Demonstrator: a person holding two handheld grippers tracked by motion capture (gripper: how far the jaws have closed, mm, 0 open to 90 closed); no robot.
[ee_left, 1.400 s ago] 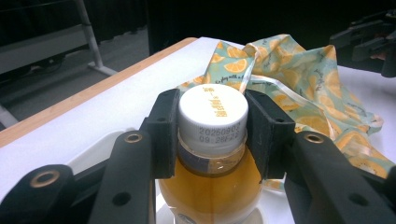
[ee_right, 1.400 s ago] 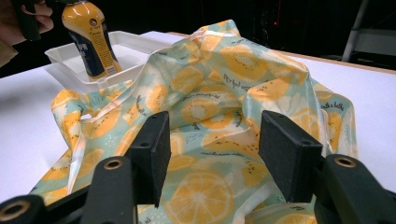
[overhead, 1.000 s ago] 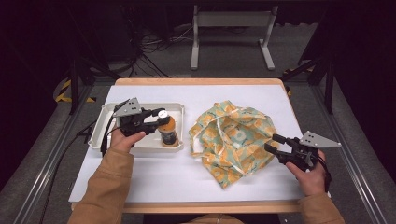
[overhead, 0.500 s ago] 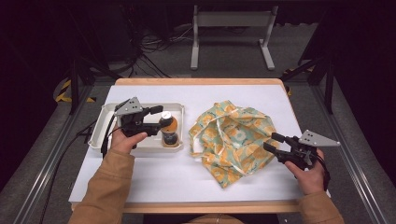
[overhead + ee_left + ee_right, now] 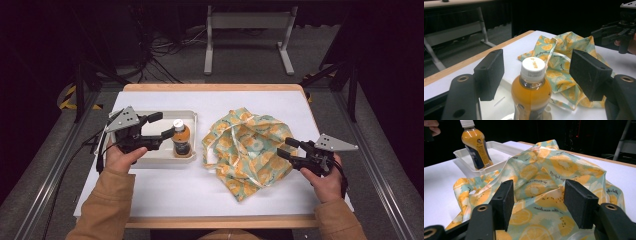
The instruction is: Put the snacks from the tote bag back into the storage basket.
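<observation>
White table (image 5: pixel 150 195), orange drink bottle (image 5: pixel 181 140), label unreadable, lemon-print bag (image 5: pixel 247 150)

We see bare white tabletop (image 5: pixel 165 192) along the near edge, between the two forearms, where a hand could pass freely. The shallow white plastic tray (image 5: pixel 150 161) walls in the left side; its low rim stands around the upright orange-drink bottle with a white cap (image 5: pixel 181 139), which sits in the tray's right end. The left gripper (image 5: pixel 162 126) has just been opening, its jaws apart on either side of the bottle with clear gaps. The crumpled lemon-print cloth bag (image 5: pixel 247 152) fills the middle right, directly before the open right gripper (image 5: pixel 286 148). Bare table lies behind both.
</observation>
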